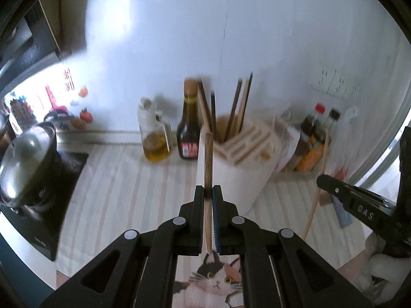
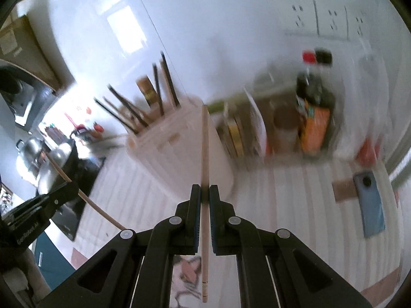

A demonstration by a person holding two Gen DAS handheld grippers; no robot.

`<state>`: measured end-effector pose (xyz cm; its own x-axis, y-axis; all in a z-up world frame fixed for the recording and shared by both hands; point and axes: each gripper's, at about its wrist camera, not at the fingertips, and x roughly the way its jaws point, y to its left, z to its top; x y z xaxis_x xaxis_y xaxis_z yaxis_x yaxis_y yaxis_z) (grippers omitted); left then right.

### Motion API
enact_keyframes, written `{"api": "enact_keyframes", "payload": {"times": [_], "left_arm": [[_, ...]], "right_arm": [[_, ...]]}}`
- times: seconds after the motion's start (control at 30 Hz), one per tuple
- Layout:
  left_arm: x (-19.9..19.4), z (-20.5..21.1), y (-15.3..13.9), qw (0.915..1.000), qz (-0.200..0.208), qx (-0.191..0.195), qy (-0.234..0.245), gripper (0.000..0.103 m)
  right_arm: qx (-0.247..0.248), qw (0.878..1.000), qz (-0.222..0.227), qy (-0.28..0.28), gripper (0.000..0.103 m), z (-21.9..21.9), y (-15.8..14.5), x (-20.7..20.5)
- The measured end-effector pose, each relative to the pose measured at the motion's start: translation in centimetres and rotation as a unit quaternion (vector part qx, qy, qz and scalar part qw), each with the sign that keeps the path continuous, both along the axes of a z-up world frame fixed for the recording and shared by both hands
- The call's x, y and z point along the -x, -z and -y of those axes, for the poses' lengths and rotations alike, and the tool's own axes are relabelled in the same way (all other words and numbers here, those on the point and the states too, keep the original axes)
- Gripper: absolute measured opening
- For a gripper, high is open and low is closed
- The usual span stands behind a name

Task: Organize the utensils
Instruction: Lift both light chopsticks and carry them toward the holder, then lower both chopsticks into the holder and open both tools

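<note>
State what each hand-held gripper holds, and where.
Left hand-held gripper: wooden chopstick, near mid-length. Right hand-held gripper: pale chopstick, about mid-length.

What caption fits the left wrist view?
Left gripper shut on a chopstick before the white holder.

"DAS" on the right gripper (image 1: 323, 179), "GenRobot.AI" on the left gripper (image 2: 73, 186)
</note>
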<state>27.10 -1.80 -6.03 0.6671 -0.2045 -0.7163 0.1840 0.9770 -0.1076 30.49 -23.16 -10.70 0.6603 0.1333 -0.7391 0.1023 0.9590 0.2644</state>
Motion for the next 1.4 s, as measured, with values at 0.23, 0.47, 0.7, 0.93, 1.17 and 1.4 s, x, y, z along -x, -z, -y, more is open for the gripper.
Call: {"api": "enact_keyframes", "payload": {"times": [0.23,0.47,0.7,0.93,1.17,1.4], "left_arm": [[-1.8,-1.3,-6.2,0.9985,0.045,0.023,-0.021,0.004],[-4.7,-1.2,-12.0,0.9929,0.104,0.041,-0.041,0.004],[-8.0,0.8,-13.5,0.9912,0.117,0.047,-0.04,0.004],[-11.2,2.6,-10.5,0.9952,0.087,0.025,-0.038,0.004],[-13.8,2.4,-7.4,0.9975,0.051,0.017,-0.047,0.004],[-14.3,2.5,-6.5,0.998,0.034,0.018,-0.05,0.008]], "right_arm": [[-0.003,0.997,0.075,-0.005,0.007,0.0,-6.8,-3.8],[-0.014,0.989,0.144,0.013,0.006,0.7,-12.3,-9.6],[-0.017,0.985,0.172,0.022,0.006,0.3,-13.2,-14.7],[-0.022,0.982,0.186,0.021,0.006,-0.2,-11.1,-18.7],[0.001,0.98,0.199,0.015,0.007,-0.9,-8.2,-20.0],[0.006,0.982,0.186,-0.023,0.007,-1.4,-6.7,-19.8]]}}
